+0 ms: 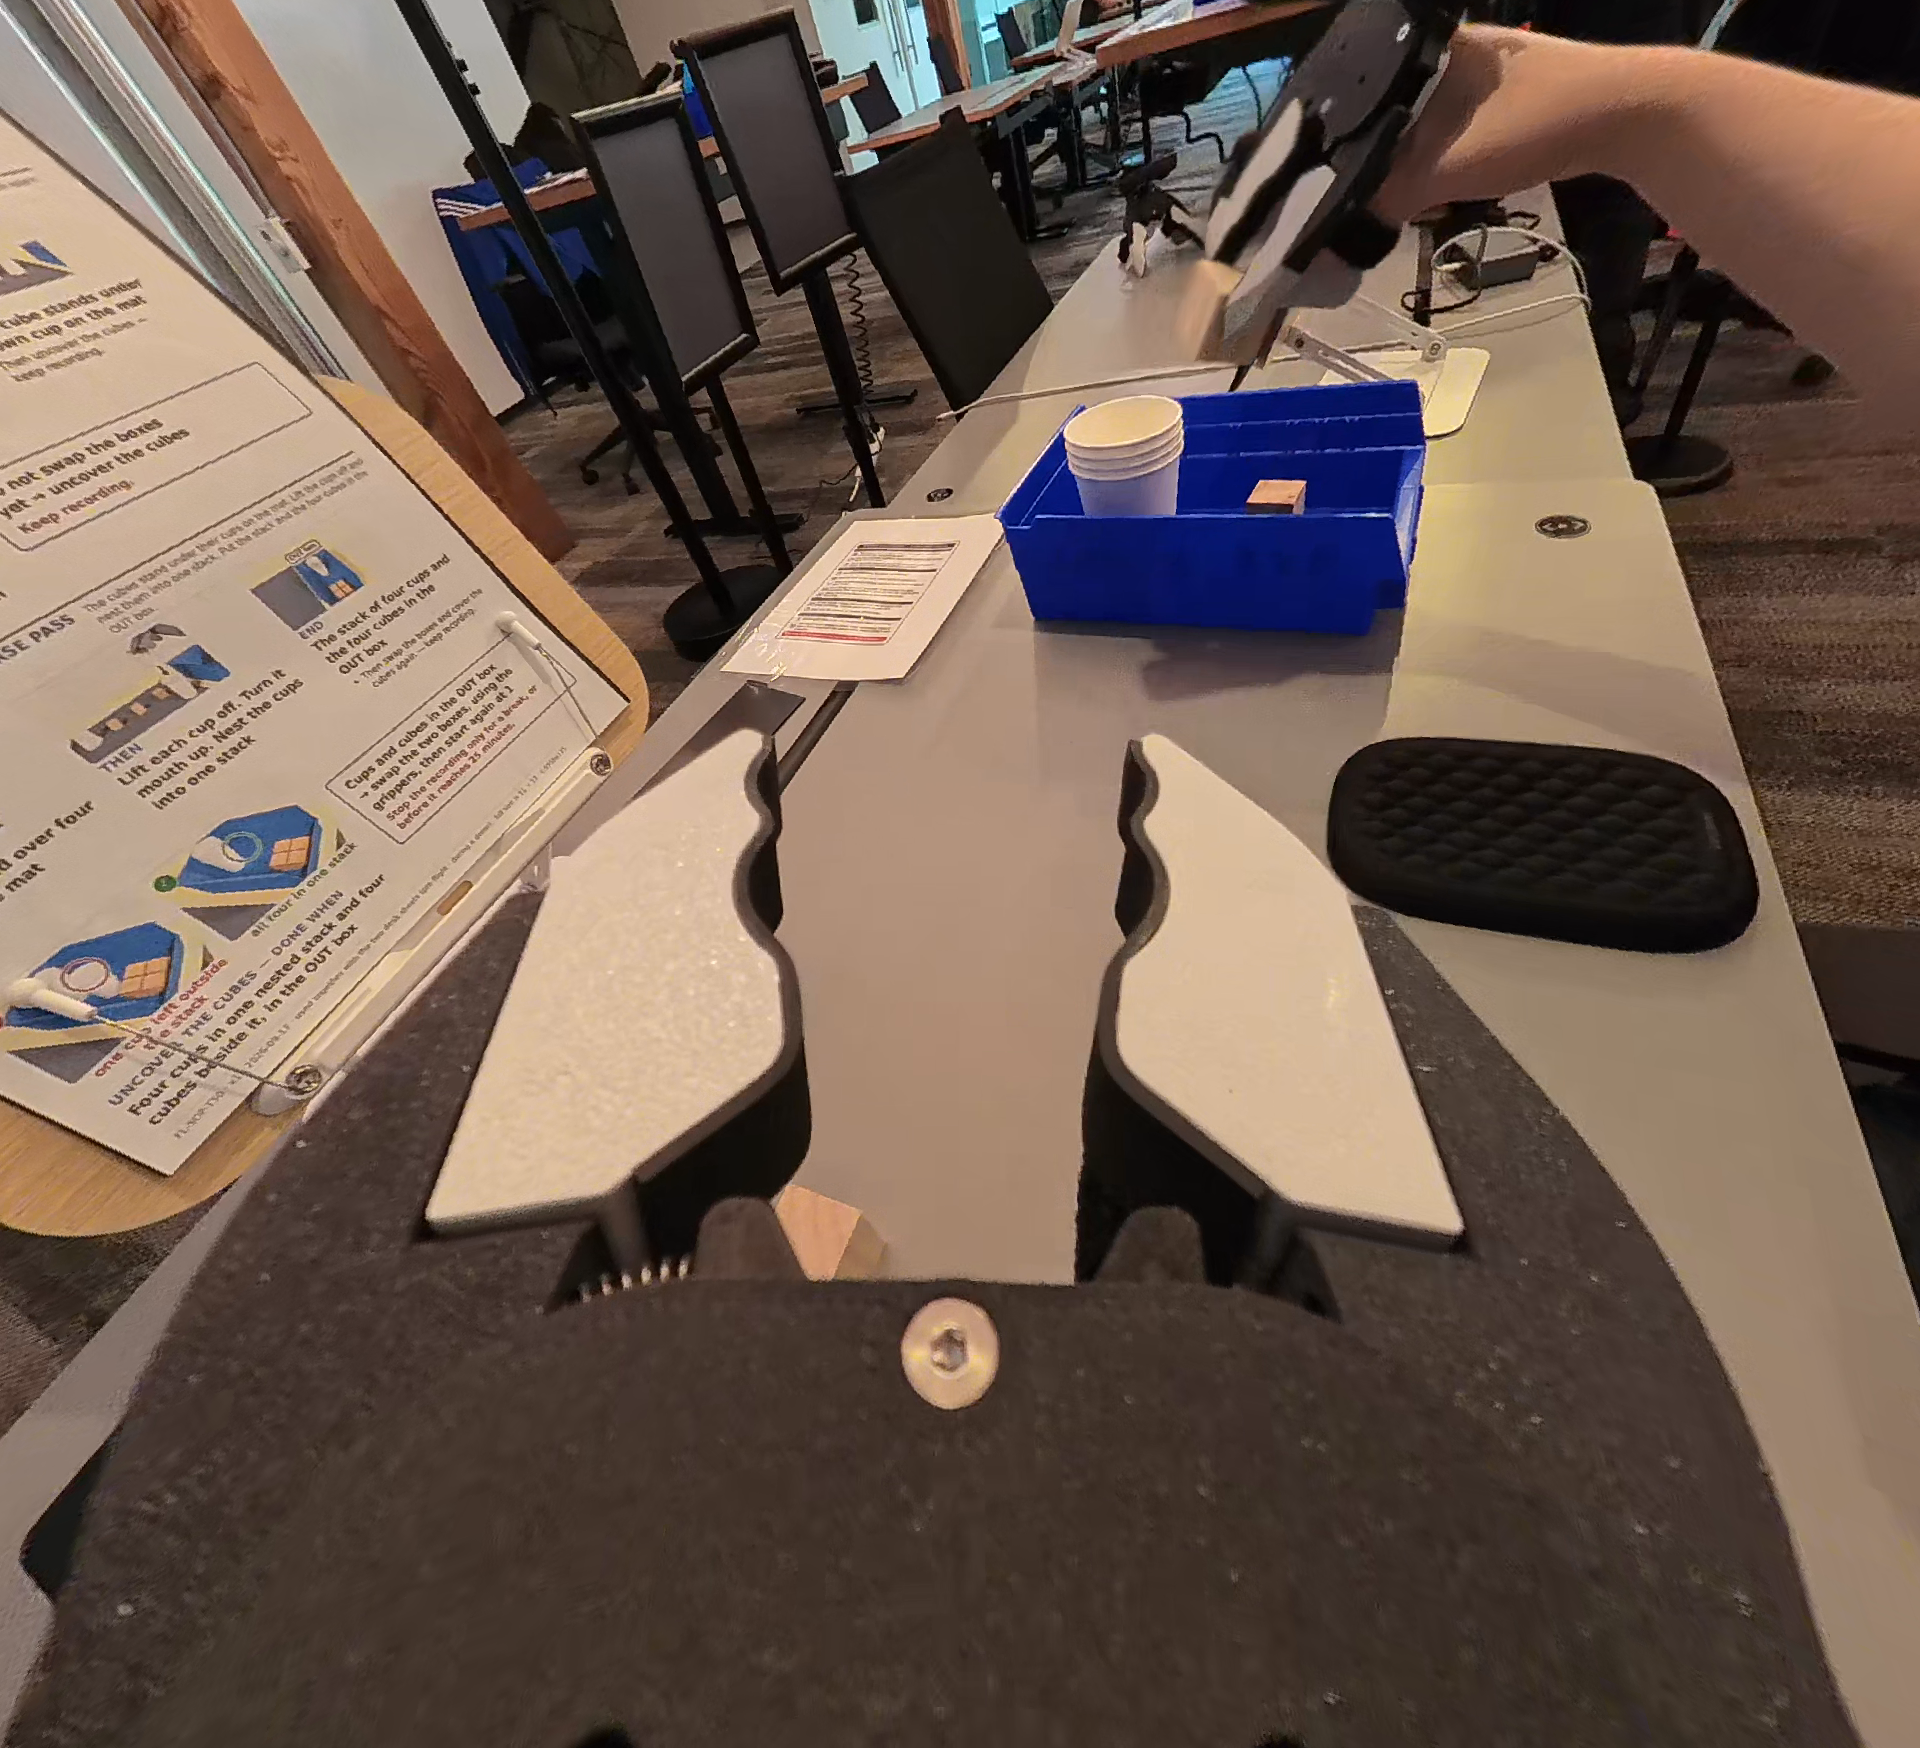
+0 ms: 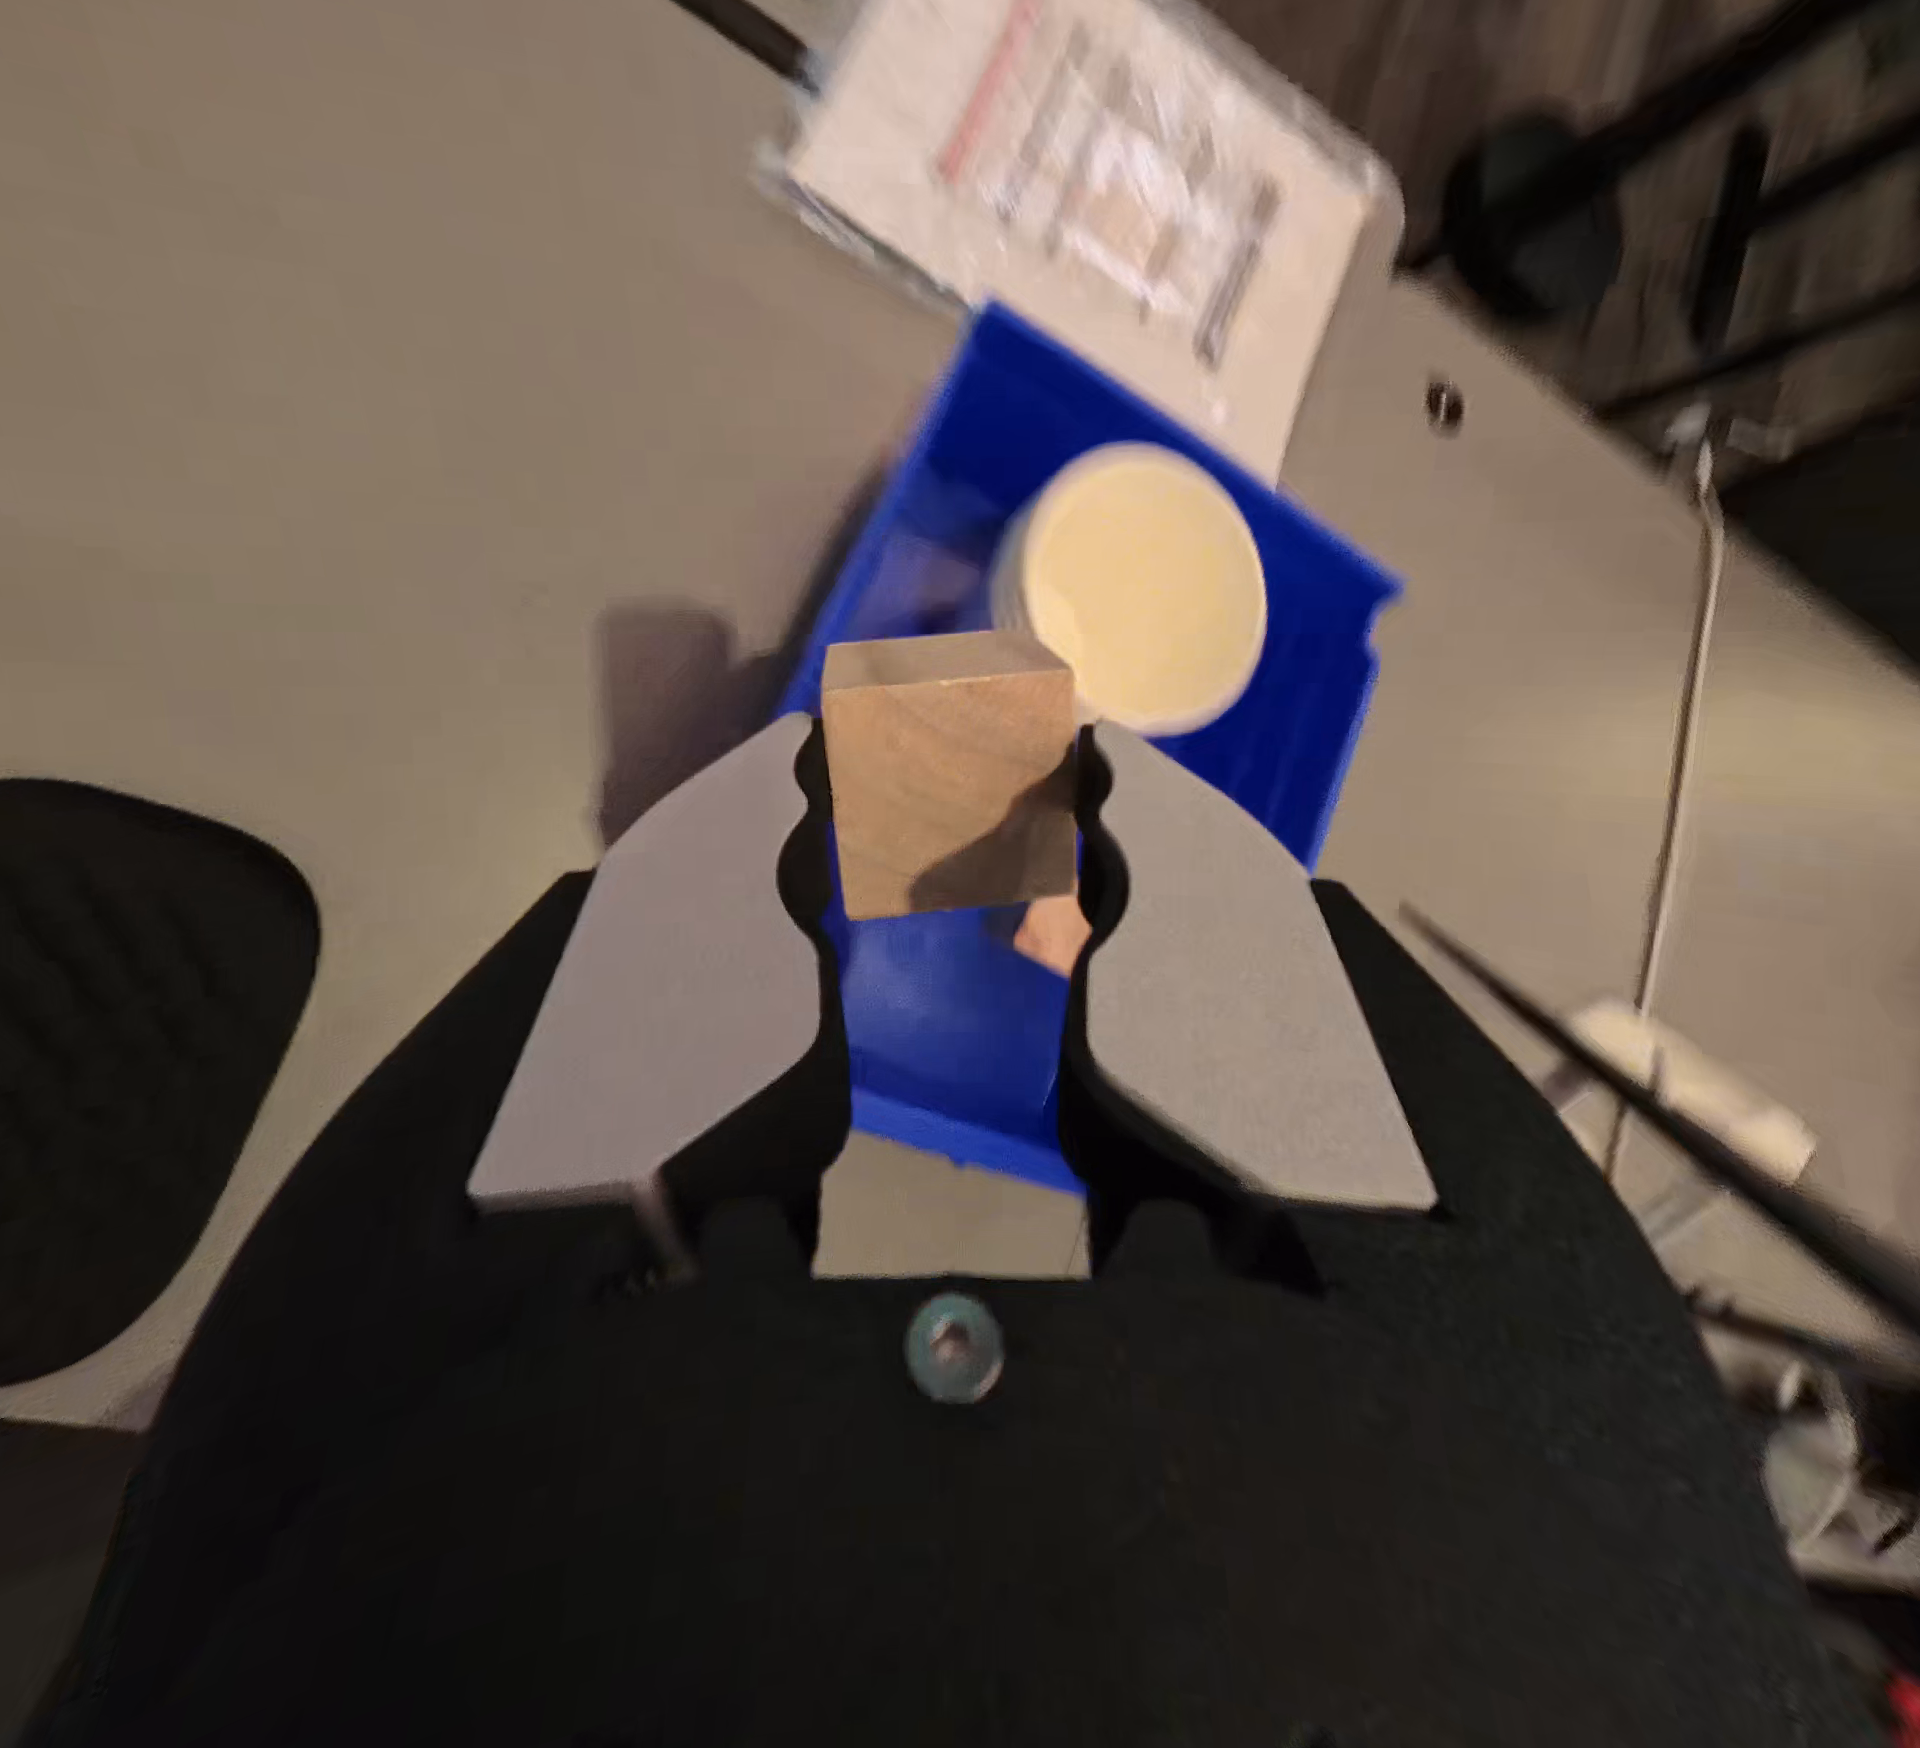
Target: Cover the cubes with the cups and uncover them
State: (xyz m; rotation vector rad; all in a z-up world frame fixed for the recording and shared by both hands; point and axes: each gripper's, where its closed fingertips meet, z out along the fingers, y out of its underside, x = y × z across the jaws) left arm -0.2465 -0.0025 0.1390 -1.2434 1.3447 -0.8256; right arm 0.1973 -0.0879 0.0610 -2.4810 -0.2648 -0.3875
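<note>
My right gripper (image 2: 945,742) is shut on a wooden cube (image 2: 951,784) and holds it in the air above the blue bin (image 2: 956,1106). The bin holds a nested stack of white paper cups (image 2: 1143,586), mouth up, and a second cube (image 2: 1049,935). In the left wrist view, the bin (image 1: 1216,576), the cup stack (image 1: 1127,451) and the cube in it (image 1: 1276,495) stand far ahead, with the right gripper (image 1: 1236,327) above them. My left gripper (image 1: 951,758) is open and empty, low over the table. Another cube (image 1: 831,1231) lies below, near the base of its fingers.
A black quilted pad (image 1: 1538,841) lies on the grey table (image 1: 1039,690) to the right. A printed sheet (image 1: 862,597) lies left of the bin. An instruction board (image 1: 260,711) stands at the left. A white cable (image 2: 1683,763) runs behind the bin. Chairs and screens stand beyond the table.
</note>
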